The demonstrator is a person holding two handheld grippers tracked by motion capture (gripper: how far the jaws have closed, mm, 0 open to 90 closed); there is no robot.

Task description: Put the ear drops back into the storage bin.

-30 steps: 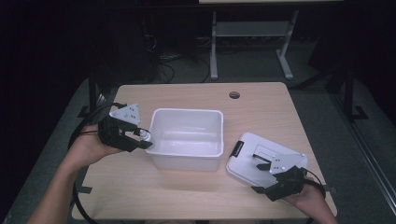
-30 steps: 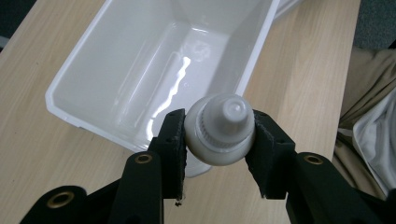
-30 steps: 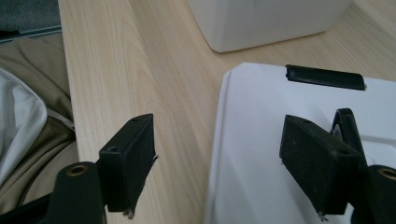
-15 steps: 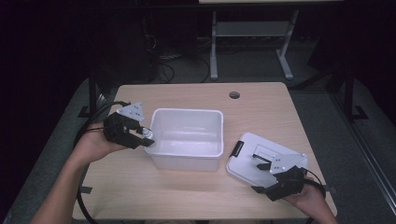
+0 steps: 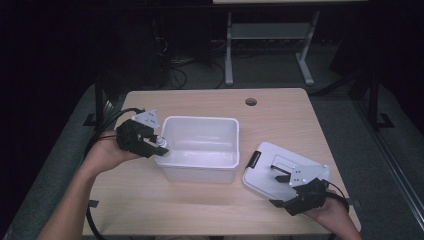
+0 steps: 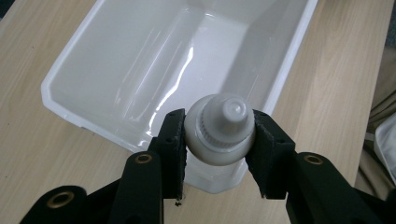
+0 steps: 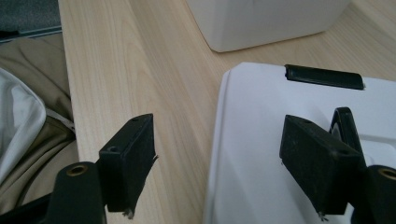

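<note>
Wooden table (image 5: pixel 200 210) held white bin (image 5: pixel 200 150) centre, white lid (image 5: pixel 280 172) right. Left gripper view showed what high view blurred: left gripper (image 6: pixel 219 140) clamped white bottle (image 6: pixel 220 135) over bin's near-left corner. Right gripper (image 7: pixel 217 144) gaped wide, straddling lid's edge.

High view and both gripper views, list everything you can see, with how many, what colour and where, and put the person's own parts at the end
Table: one, light wood, centre of the high view, round hole near its far edge.
Bin: one, white, open and empty, middle of the table.
Lid: one, white with a black latch, flat on the table right of the bin.
Bottle: one, small, white, capped, held at the bin's left rim.
Desk frame: one, pale grey, on the floor beyond the table.
Cables: several, dark, on the floor behind the table.
Left gripper: one, black, shut on the bottle.
Right gripper: one, black, jaws open astride the lid's near edge.
Forearms: two, entering from the bottom of the high view.
</note>
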